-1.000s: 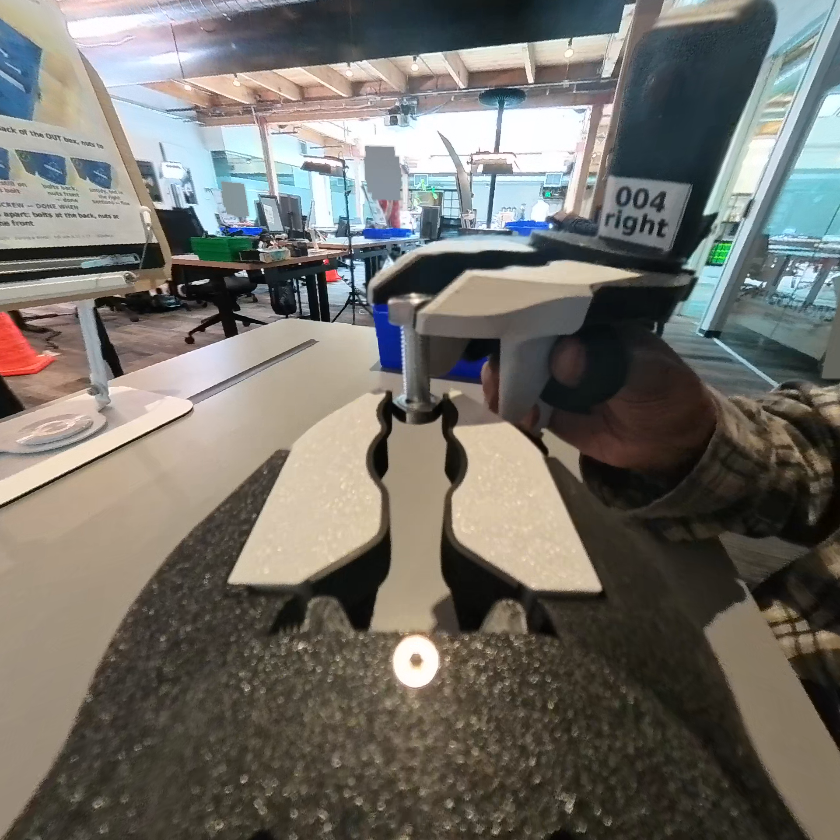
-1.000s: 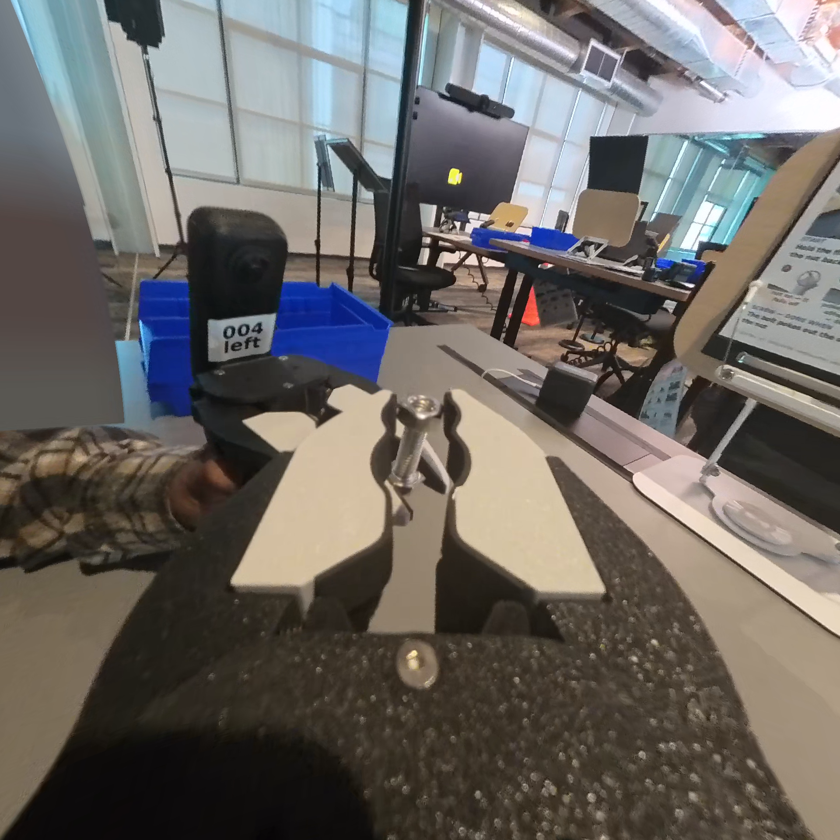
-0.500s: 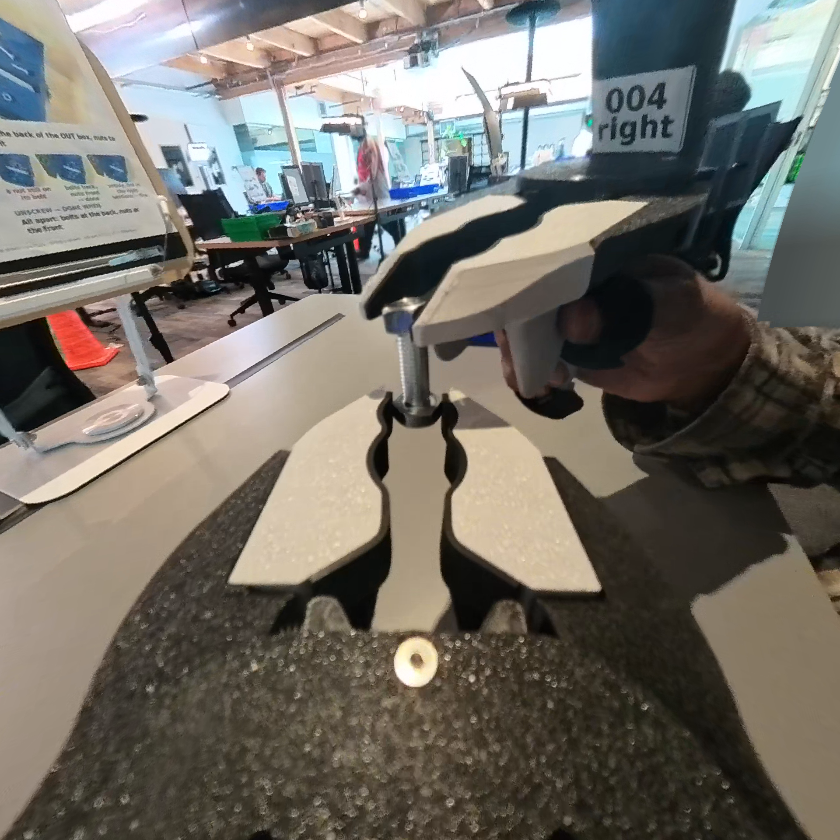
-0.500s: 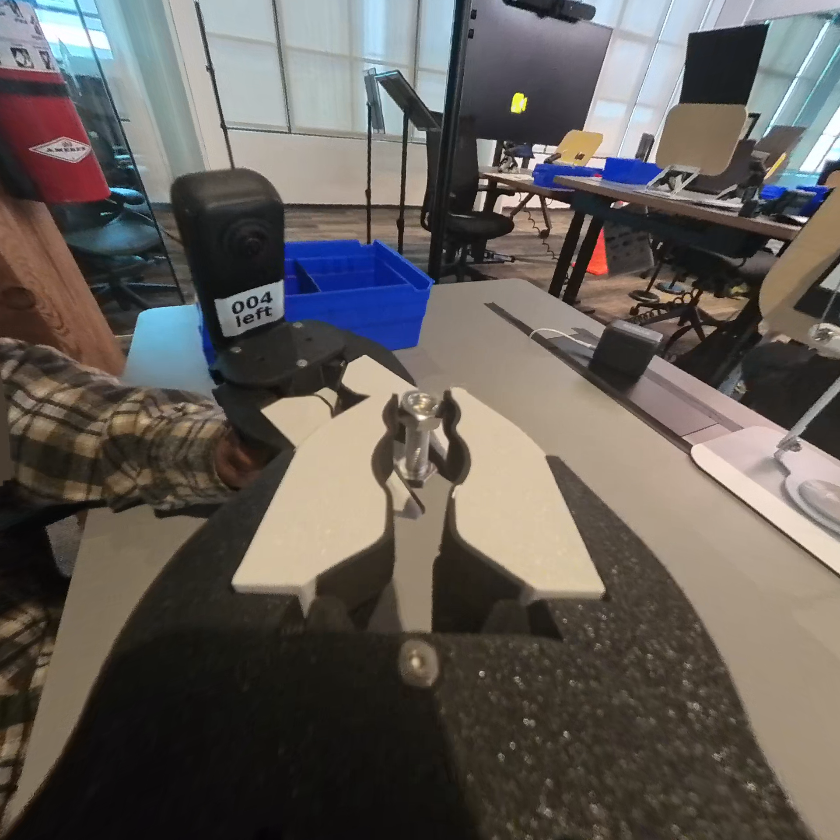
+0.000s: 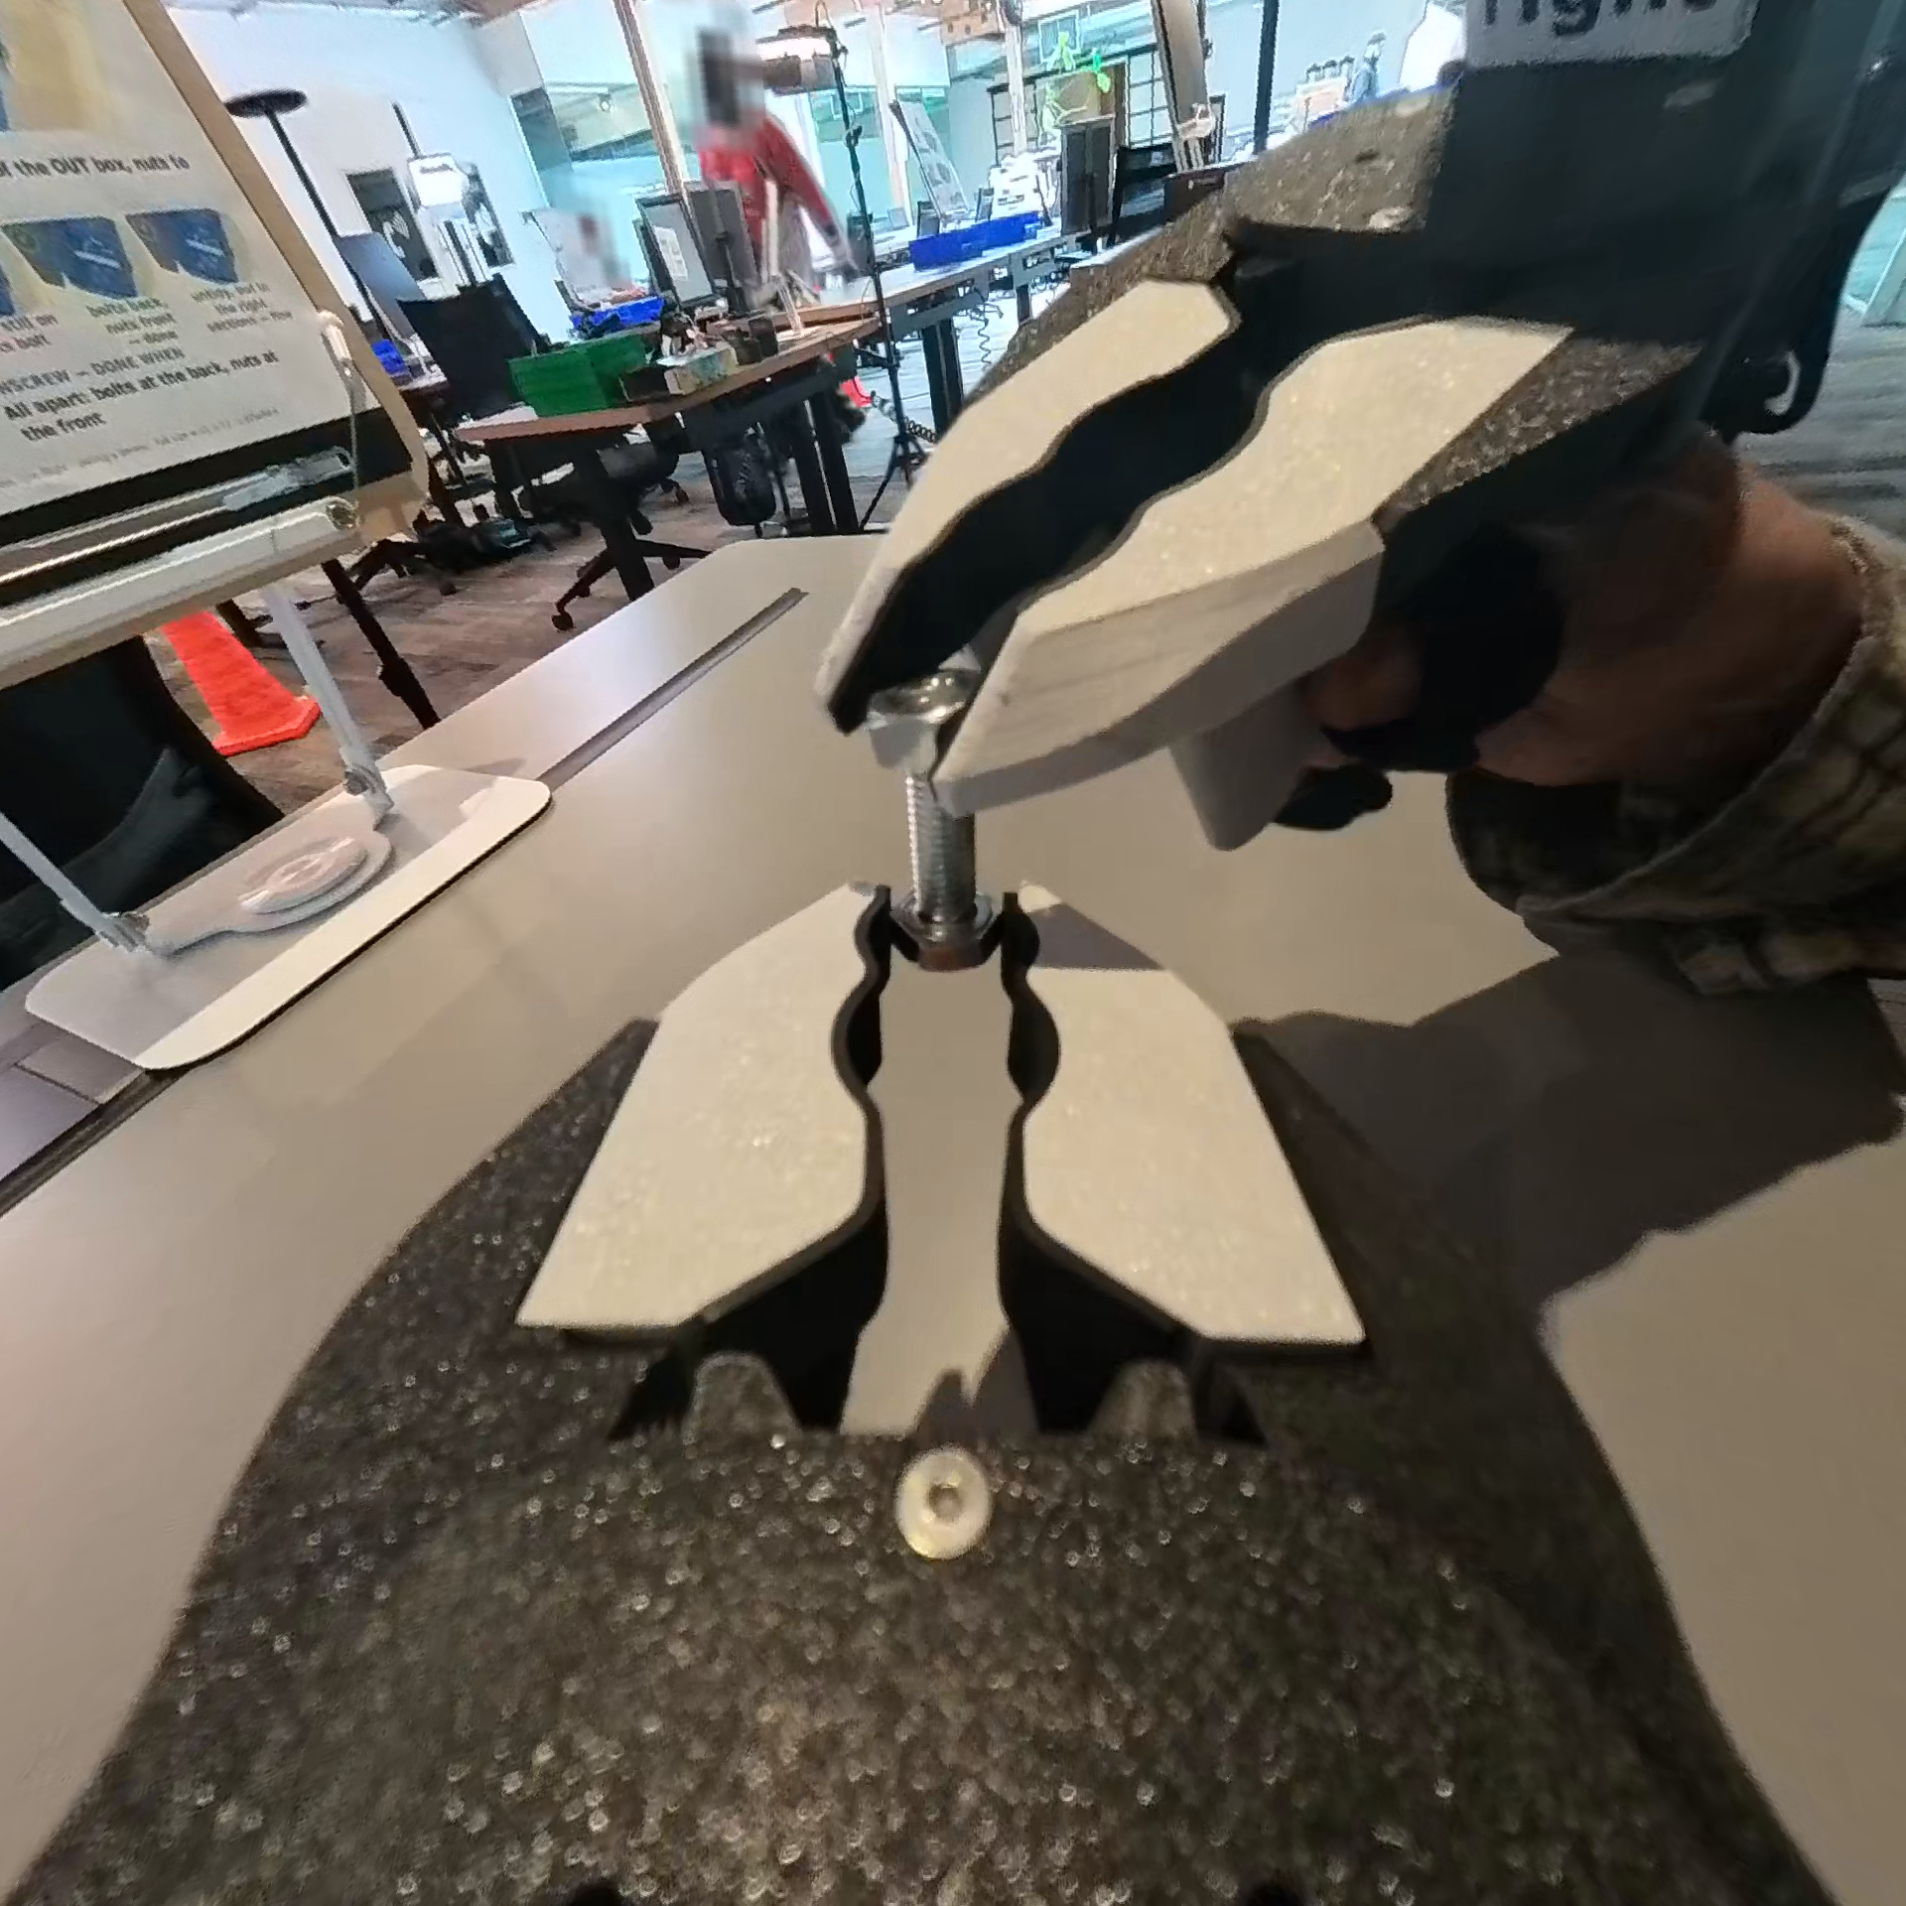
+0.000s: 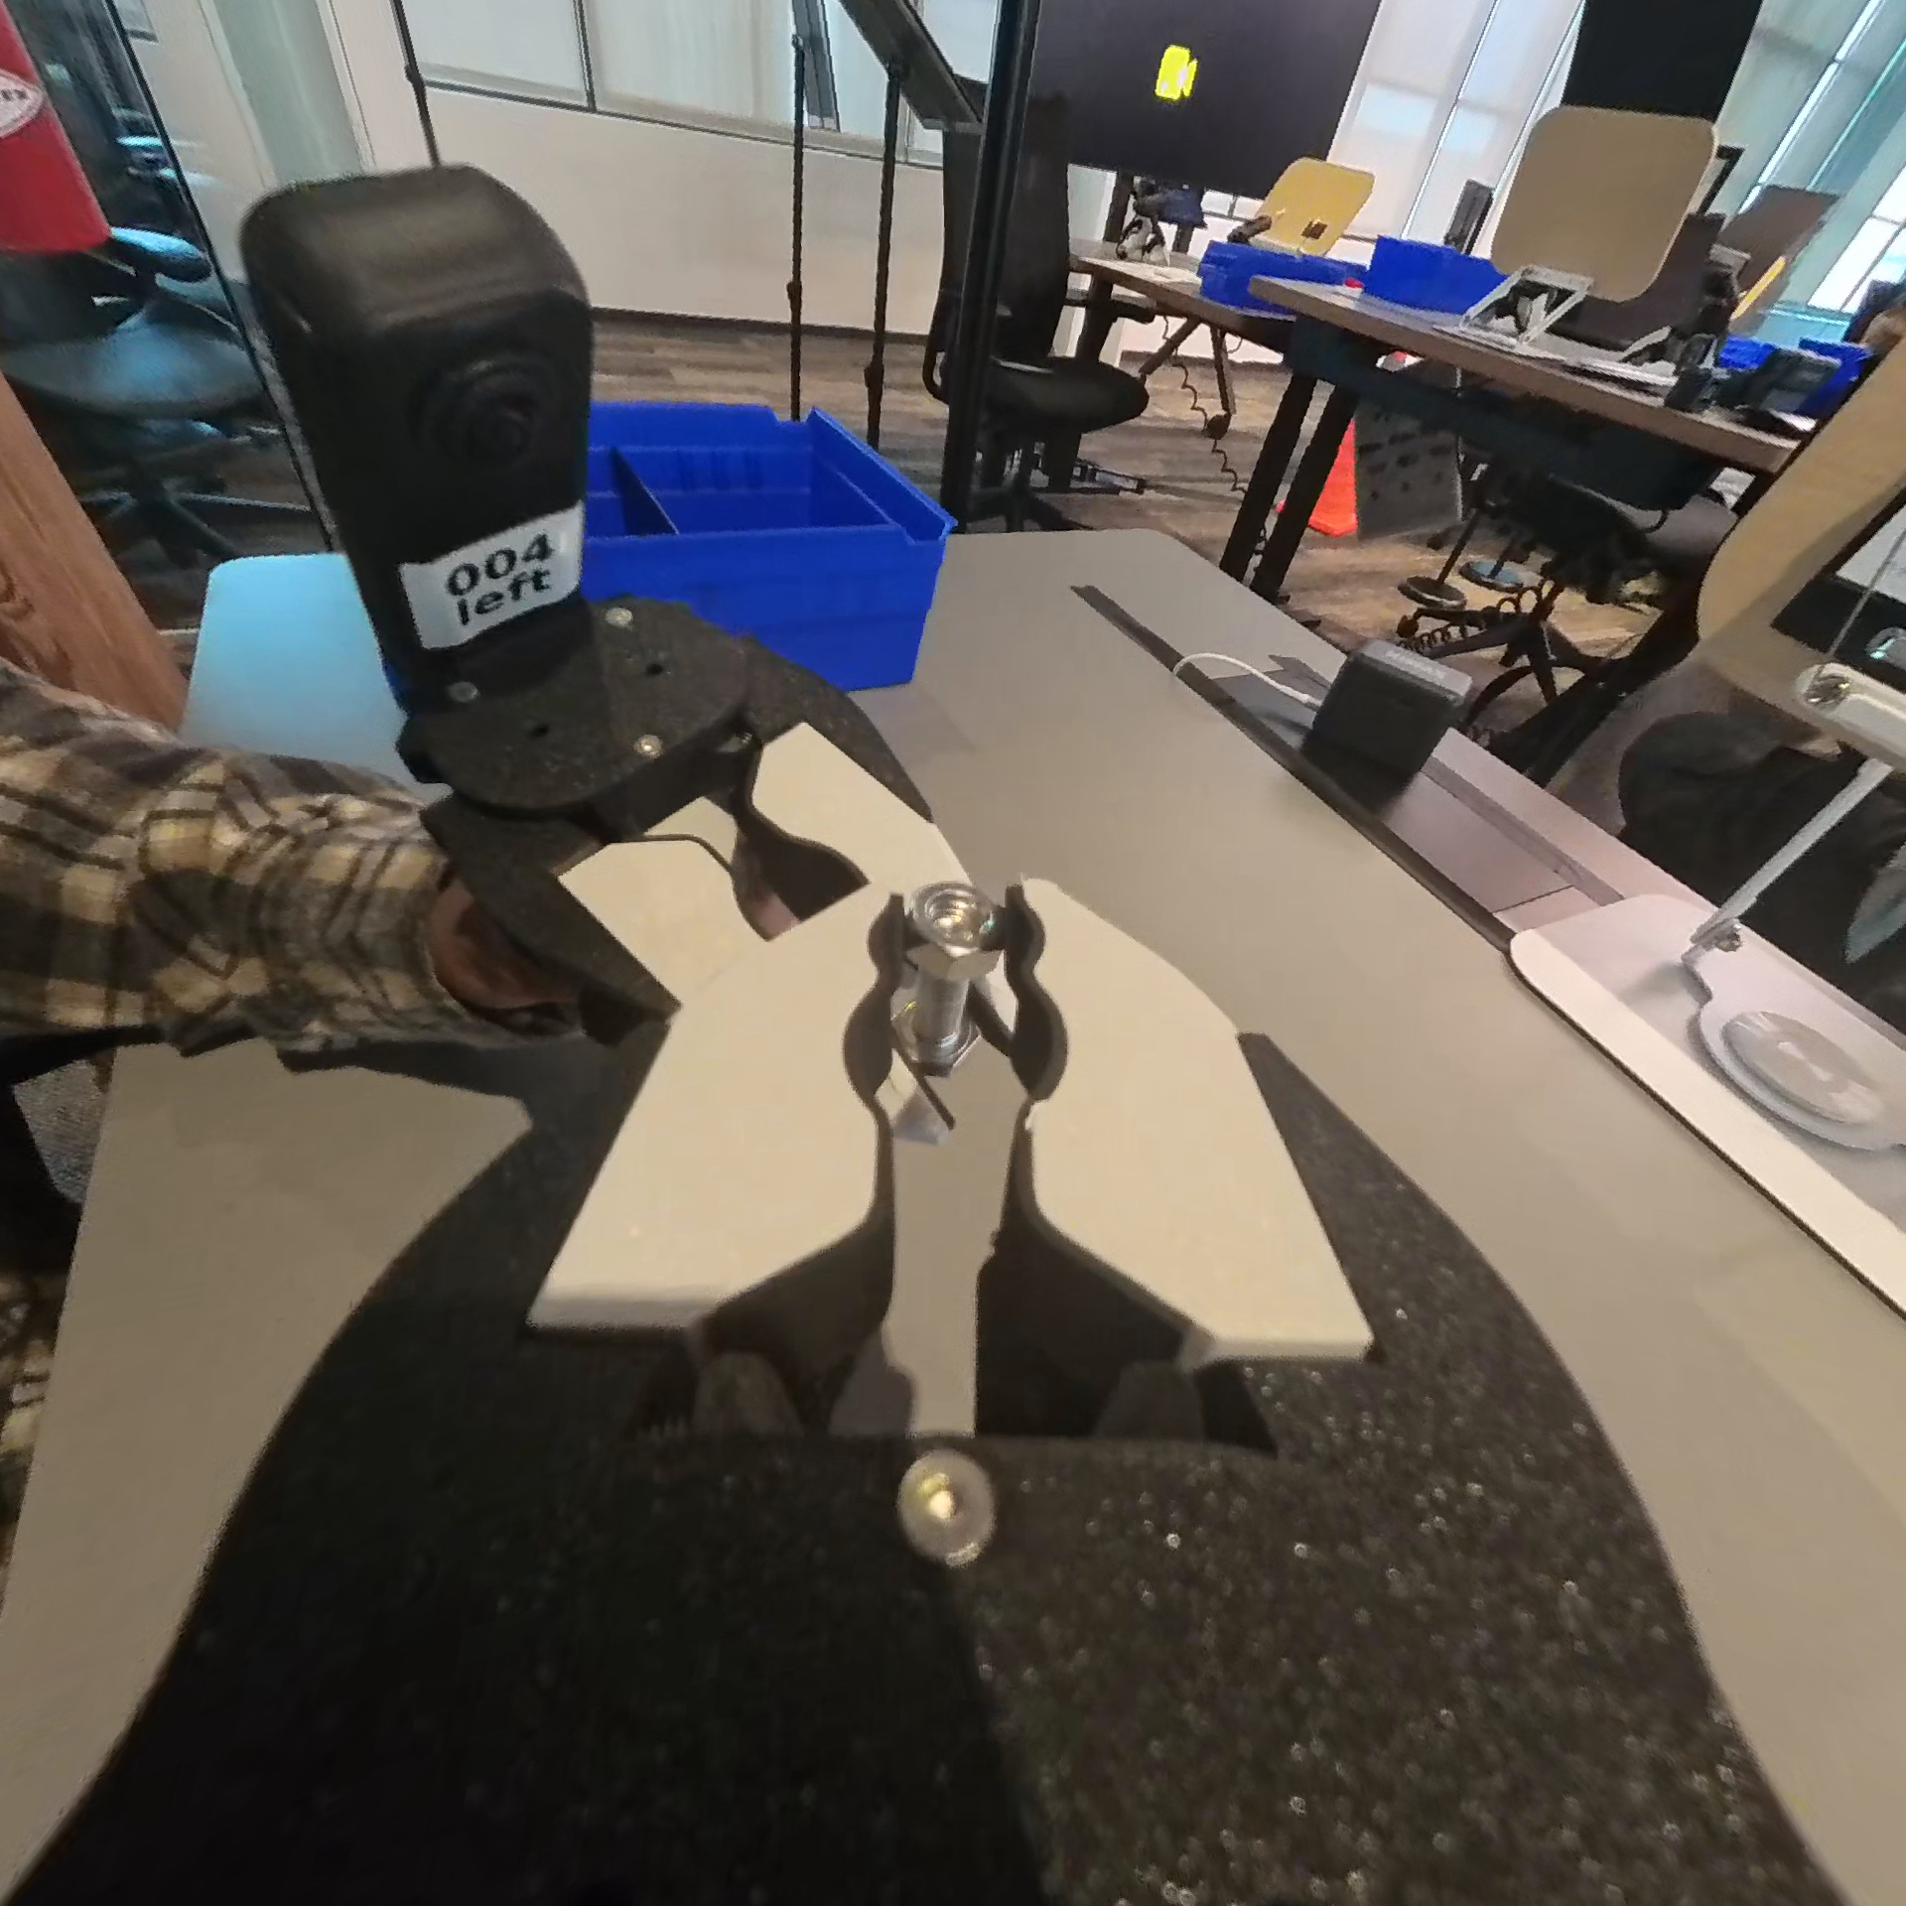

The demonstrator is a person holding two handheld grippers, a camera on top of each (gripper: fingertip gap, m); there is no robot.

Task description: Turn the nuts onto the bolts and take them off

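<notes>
A silver bolt (image 5: 937,841) stands upright between my two grippers above the grey table (image 5: 619,928). My left gripper (image 5: 944,923) is shut on the hex nut (image 5: 944,925) at the bolt's lower end. My right gripper (image 6: 949,933) is shut on the bolt's head (image 6: 947,928). In the left wrist view the right gripper (image 5: 923,722) comes in from the upper right and clamps the head (image 5: 918,712) from above. In the right wrist view the bolt shank (image 6: 933,1016) runs down to the nut (image 6: 928,1050), and the left gripper's fingers (image 6: 804,815) lie beneath mine.
A blue divided bin (image 6: 743,536) sits at the table's far end. A white stand base (image 5: 289,908) with an instruction board (image 5: 155,258) is on the table's side; it also shows in the right wrist view (image 6: 1702,1042). A small black box (image 6: 1392,712) with a cable lies near the table's slot. There is about 4 centimetres between the tips of the two grippers.
The right gripper has swung round the bolt's axis with the head in its grip, and its view has turned. The left gripper has held the nut still.
</notes>
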